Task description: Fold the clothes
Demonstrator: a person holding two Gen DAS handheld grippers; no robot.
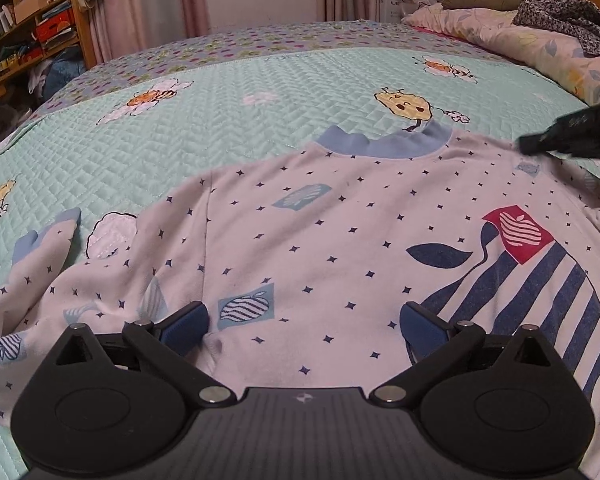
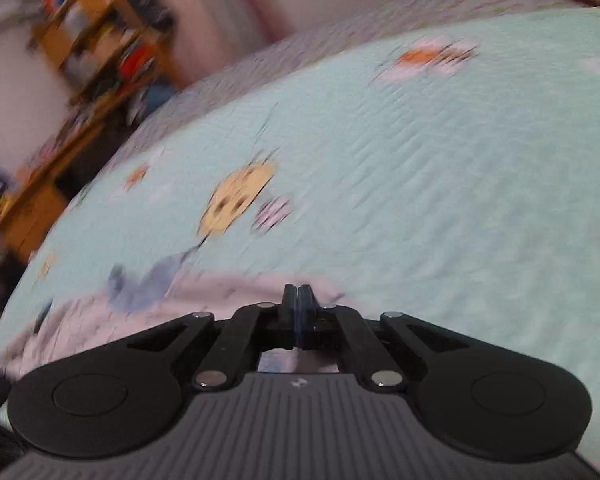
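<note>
A pale pink shirt (image 1: 340,240) with a blue collar (image 1: 384,144), small dark stars and a striped apple print lies spread front-up on the bed. My left gripper (image 1: 304,324) hovers over its lower front, jaws wide open, blue pads (image 1: 188,320) apart with nothing between them. The right gripper (image 1: 560,140) shows blurred at the shirt's right shoulder. In the right wrist view, which is smeared, that gripper (image 2: 299,300) is shut, its tips at the edge of the pink shirt (image 2: 220,292), and it seems to pinch the shoulder fabric.
A mint quilted bedspread (image 1: 228,120) with cartoon prints covers the bed. Pillows and bundled clothes (image 1: 540,28) lie at the far right by the headboard. A crowded wooden bookshelf (image 1: 28,28) stands at the left, beyond the bed's edge.
</note>
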